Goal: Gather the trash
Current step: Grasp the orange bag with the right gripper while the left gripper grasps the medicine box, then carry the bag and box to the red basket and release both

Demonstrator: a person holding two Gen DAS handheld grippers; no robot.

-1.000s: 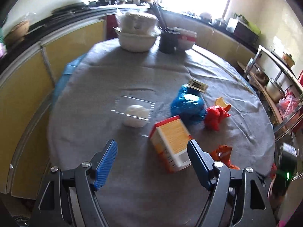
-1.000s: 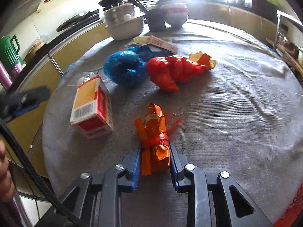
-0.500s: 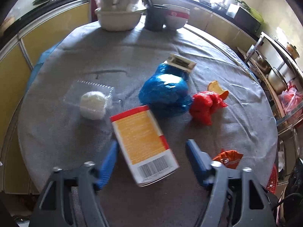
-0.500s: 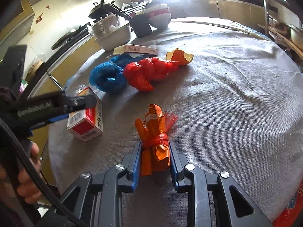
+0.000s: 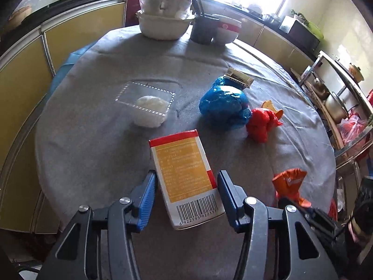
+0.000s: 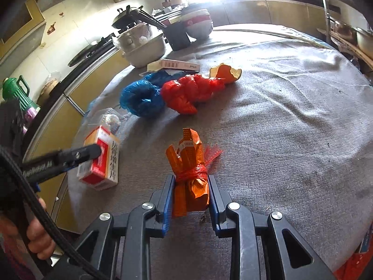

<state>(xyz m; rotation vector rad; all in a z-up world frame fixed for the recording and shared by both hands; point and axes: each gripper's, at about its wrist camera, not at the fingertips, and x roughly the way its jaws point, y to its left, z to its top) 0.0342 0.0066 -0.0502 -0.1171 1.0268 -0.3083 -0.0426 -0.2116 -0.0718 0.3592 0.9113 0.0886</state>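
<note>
Left wrist view: the left gripper is spread wide around the near end of 1 carton, which lies flat on the table. A narrow gap shows beside each pad, so whether either pad touches the carton is unclear.

Right wrist view: the right gripper is pressed closed on 1 orange wrapper, a crumpled bundle tied round its middle with red net, upright between the pads and just above the cloth.

Farther back on the table lie 1 blue bag, 1 red bag touching it, 1 orange peel at the red bag's far end, 1 flat box half hidden behind the blue bag, and 1 clear tray with something white in it.

At the far edge stand 1 covered basin, 1 dark cup and 1 bowl. Window glare washes out the counter beyond.
</note>
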